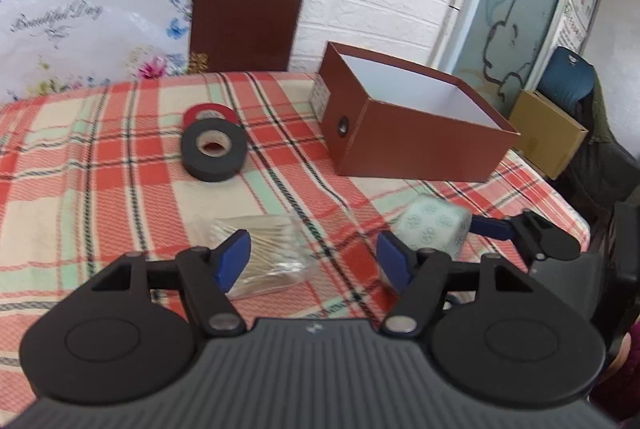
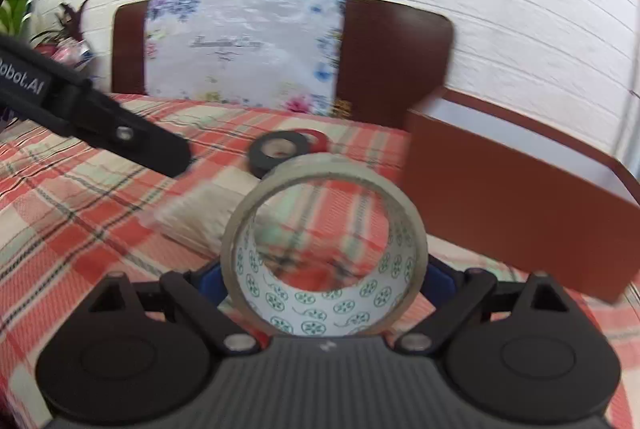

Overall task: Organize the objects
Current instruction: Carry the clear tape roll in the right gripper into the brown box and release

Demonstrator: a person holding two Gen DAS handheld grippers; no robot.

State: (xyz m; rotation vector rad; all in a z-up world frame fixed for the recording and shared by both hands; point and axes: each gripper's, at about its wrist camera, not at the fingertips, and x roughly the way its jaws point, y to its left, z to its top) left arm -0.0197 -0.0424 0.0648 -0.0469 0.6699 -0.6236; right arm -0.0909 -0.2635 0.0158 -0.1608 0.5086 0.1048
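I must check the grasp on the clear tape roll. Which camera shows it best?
The right wrist view: the clear tape roll fills the centre, clamped in the right gripper. The left wrist view shows only its patterned side, blurred.

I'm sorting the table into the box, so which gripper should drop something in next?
Probably right: the right gripper holds the clear tape roll beside the open brown cardboard box. The left gripper is open, empty.

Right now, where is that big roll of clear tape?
The clear tape roll is clamped upright in the right gripper, above the plaid tablecloth, just left of the open brown box; the black tape roll lies beyond it.
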